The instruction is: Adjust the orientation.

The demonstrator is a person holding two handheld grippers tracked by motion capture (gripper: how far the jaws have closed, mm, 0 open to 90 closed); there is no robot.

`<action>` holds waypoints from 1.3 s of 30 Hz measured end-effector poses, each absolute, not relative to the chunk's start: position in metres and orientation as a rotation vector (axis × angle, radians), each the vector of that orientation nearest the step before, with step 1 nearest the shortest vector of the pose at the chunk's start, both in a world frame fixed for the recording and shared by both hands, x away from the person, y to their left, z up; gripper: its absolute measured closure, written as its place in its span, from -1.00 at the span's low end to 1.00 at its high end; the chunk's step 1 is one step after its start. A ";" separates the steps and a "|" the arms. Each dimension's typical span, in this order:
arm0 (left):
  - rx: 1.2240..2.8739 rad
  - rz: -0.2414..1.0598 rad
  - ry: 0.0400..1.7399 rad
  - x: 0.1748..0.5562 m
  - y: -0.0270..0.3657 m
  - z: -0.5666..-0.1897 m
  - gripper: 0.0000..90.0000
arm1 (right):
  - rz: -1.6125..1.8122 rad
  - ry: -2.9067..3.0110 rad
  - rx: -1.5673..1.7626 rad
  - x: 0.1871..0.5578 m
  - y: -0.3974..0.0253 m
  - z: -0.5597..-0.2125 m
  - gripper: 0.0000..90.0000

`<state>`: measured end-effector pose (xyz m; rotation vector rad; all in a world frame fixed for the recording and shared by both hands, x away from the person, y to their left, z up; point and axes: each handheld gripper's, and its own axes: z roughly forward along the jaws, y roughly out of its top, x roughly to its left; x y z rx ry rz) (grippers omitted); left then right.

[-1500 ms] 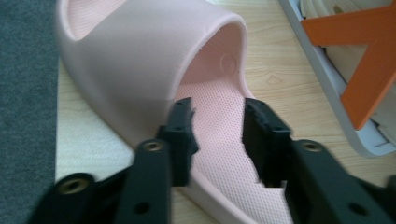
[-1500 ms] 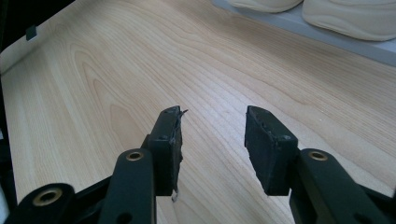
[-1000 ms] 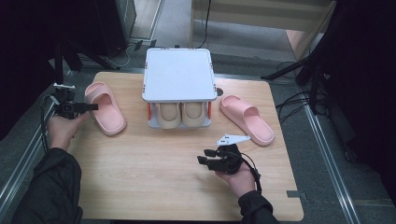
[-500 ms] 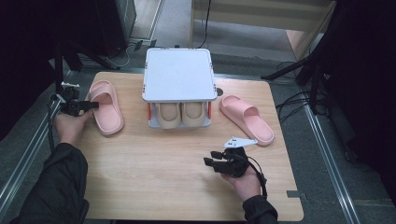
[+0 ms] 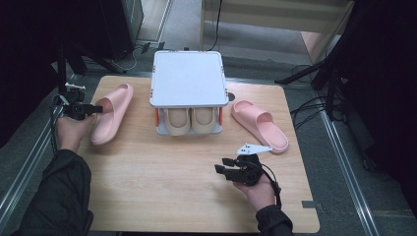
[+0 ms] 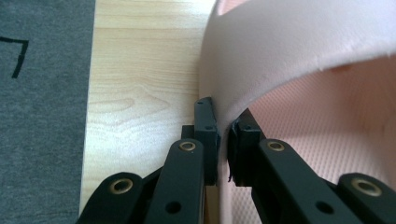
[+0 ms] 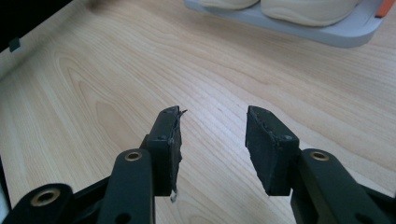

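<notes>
Left gripper view — slipper strap (image 6: pixel 280 51) between hand-held gripper (image 6: pixel 223 140) jaws

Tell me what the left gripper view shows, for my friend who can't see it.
The left gripper pinches the strap edge of a pink slipper, one jaw outside and one inside. The slipper sits on a wooden table, with grey floor beyond.

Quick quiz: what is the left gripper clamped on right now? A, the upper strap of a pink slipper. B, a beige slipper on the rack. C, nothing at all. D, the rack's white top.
A: in the left gripper view, the left gripper has its jaws pinched on the strap edge of the pink slipper.
</notes>
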<state>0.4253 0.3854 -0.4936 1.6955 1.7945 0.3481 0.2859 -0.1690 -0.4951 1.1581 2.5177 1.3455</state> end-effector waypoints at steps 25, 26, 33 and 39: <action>1.817 0.224 1.615 0.323 0.339 -0.461 0.87 | 1.421 2.523 1.054 0.307 -0.154 -0.478 0.24; 1.831 0.221 1.596 0.318 0.334 -0.460 0.87 | 1.423 2.524 1.048 0.308 -0.153 -0.478 0.24; 1.865 0.188 1.519 0.294 0.308 -0.459 0.87 | 1.433 2.541 1.029 0.313 -0.146 -0.477 0.24; 1.898 0.171 1.445 0.281 0.286 -0.460 0.87 | 1.438 2.542 1.021 0.315 -0.143 -0.475 0.24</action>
